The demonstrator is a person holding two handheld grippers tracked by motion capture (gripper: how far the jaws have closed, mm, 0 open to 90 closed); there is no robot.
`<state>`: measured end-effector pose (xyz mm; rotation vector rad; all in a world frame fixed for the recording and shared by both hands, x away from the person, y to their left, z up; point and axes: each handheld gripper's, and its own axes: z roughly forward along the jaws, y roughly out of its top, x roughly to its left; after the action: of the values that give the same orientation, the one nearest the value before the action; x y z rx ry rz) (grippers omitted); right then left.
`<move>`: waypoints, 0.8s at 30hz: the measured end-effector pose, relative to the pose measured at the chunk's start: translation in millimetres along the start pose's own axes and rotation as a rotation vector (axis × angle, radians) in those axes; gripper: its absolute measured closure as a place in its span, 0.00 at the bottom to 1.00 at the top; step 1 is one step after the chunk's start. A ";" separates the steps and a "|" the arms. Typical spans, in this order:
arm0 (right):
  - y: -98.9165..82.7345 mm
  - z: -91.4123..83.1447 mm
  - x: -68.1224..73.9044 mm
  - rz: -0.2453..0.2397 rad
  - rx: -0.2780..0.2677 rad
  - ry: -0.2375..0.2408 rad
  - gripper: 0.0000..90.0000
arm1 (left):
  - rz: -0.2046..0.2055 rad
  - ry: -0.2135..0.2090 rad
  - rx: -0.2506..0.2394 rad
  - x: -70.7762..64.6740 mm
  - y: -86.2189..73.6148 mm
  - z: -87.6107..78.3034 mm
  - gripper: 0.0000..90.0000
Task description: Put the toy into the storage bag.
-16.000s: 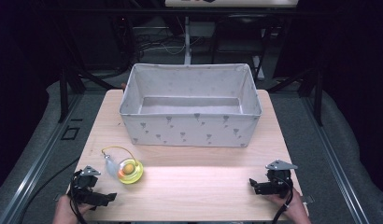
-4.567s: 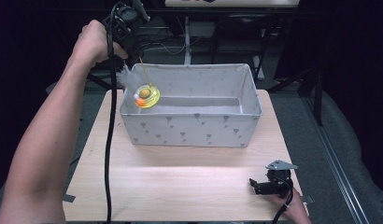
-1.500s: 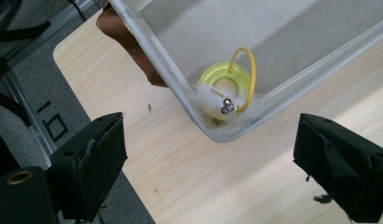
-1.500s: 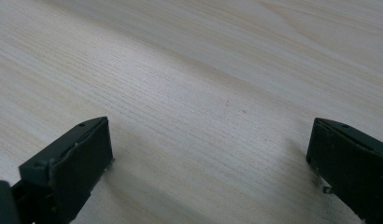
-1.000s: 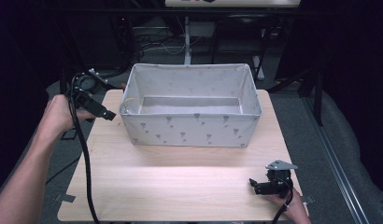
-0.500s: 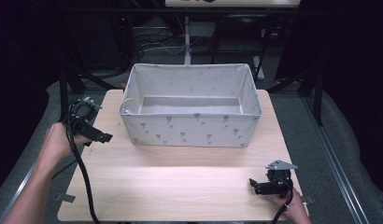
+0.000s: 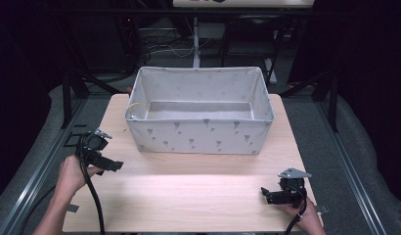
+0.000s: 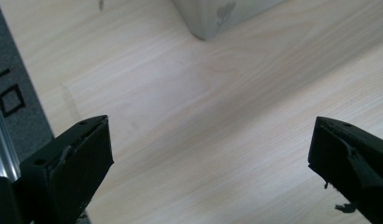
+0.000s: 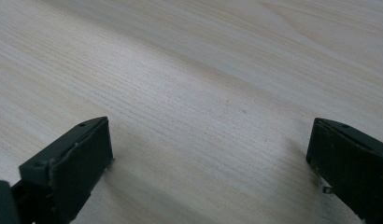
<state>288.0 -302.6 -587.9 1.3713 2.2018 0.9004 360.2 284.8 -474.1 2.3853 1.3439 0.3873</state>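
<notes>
Here the left tongs [image 7: 106, 164] hang over the left edge of the worktop [image 7: 198, 191], jaws wide apart with nothing between them, just off the near left corner of the grey fabric bin [image 7: 198, 134]. That corner [image 8: 213, 18] sits at the top of the left gripper view, beyond bare wood. The right tongs [image 7: 267, 195] rest low at the near right of the worktop, well apart from the bin, jaws likewise spread over plain wood [image 9: 194, 93]. A thin yellow loop [image 7: 133, 108] lies inside the bin against its left wall; the rest is hidden
</notes>
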 end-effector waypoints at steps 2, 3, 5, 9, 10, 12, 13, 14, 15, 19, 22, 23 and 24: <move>0.0 0.0 0.0 0.000 0.000 0.000 0.00 | -0.003 0.000 0.008 -2.0 -5.8 7.8 0.00; 0.0 0.0 0.0 0.000 0.000 0.000 0.00 | -0.005 -0.002 0.014 -2.9 -9.0 12.1 0.00; 0.0 0.0 0.1 0.000 0.000 -0.001 0.00 | -0.013 -0.006 0.022 -4.4 -15.1 21.0 0.00; 0.0 0.0 0.0 0.000 0.000 0.000 0.00 | -0.032 -0.028 0.032 -8.5 -25.7 37.3 0.00; 0.0 0.0 0.0 0.000 0.000 0.000 0.00 | -0.030 -0.027 0.030 -9.4 -27.2 39.7 0.00; 0.0 0.0 0.0 0.000 0.000 -0.001 0.00 | -0.047 -0.033 0.024 -11.6 -32.0 46.3 0.00; 0.0 0.0 0.0 0.000 0.000 0.000 0.00 | -0.056 -0.036 0.007 -12.6 -34.6 48.4 0.00; 0.0 0.0 0.0 0.000 0.000 0.000 0.00 | -0.063 -0.039 -0.004 -13.7 -36.5 49.9 0.00; 0.0 0.0 0.0 0.001 0.000 0.000 0.00 | -0.073 -0.045 -0.019 -14.9 -39.4 51.9 0.00; 0.0 0.0 0.0 0.000 0.000 0.000 0.00 | -0.067 -0.047 -0.003 -17.1 -45.1 57.3 0.00; 0.0 -0.1 0.1 0.001 0.000 -0.001 0.00 | -0.095 -0.061 -0.022 -14.6 -46.9 56.0 0.00; 0.1 -0.2 0.1 -0.001 0.002 -0.002 0.00 | -0.100 -0.070 -0.018 -14.4 -47.8 56.3 0.00; 0.0 -0.1 0.1 0.000 0.000 -0.001 0.00 | -0.107 -0.076 -0.016 -14.5 -48.6 56.8 0.00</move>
<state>287.9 -302.5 -587.9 1.3718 2.2003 0.8996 339.4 284.8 -547.4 2.2792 1.4211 0.2730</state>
